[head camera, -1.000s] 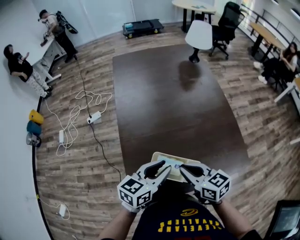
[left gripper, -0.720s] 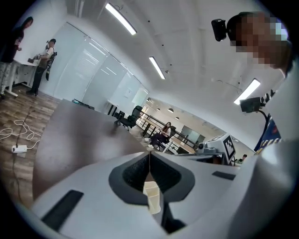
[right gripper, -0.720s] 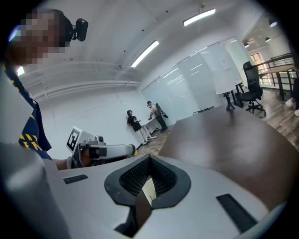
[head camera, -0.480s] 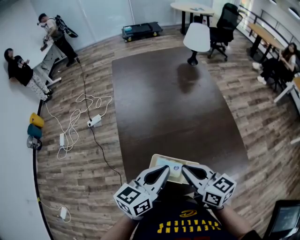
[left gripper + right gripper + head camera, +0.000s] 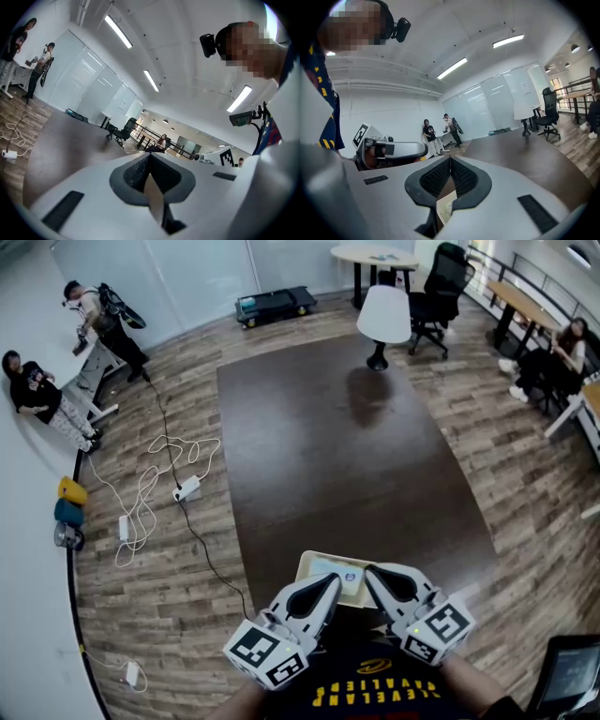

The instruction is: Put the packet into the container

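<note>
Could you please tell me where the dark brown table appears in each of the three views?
Head view: the table fills the centre, from the bottom edge up toward the room's far end.
Left gripper view: the table lies at the left, above the jaws.
Right gripper view: the table lies at the right, beyond the jaws.
Shared landmark: the black office chair past the table's far end.

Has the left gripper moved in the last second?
Yes. Against the container on the table, the left gripper has drawn back from it and looks larger, so it likely rose.
</note>
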`<state>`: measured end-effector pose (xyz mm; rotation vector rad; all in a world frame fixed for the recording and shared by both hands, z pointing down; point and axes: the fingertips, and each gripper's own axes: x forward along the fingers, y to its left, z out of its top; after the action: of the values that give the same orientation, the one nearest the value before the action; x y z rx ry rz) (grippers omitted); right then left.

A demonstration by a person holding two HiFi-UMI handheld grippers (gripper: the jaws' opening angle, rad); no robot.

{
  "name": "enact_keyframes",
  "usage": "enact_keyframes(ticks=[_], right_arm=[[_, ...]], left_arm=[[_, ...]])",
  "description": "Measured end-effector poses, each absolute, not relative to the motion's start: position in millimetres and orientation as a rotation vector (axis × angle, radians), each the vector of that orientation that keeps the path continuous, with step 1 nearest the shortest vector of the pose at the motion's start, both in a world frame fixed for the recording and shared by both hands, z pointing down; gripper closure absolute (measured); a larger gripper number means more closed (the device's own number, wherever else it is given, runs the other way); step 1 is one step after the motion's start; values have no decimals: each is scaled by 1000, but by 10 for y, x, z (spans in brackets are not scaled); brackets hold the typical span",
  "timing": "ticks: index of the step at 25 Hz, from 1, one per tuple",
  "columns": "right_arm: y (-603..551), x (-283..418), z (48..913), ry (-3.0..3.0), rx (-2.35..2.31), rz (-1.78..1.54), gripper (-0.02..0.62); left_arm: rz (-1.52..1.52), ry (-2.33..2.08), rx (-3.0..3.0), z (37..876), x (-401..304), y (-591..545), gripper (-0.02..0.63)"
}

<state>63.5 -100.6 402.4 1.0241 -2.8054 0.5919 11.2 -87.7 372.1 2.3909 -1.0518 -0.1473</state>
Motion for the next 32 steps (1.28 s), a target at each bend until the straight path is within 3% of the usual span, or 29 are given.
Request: enact_keyframes(ticks=[32], right_arm=[[-1015,633,3860,-2870,1105,444,584]], left_arm=[[-117,-1050,2389,3760,182,-907,606]])
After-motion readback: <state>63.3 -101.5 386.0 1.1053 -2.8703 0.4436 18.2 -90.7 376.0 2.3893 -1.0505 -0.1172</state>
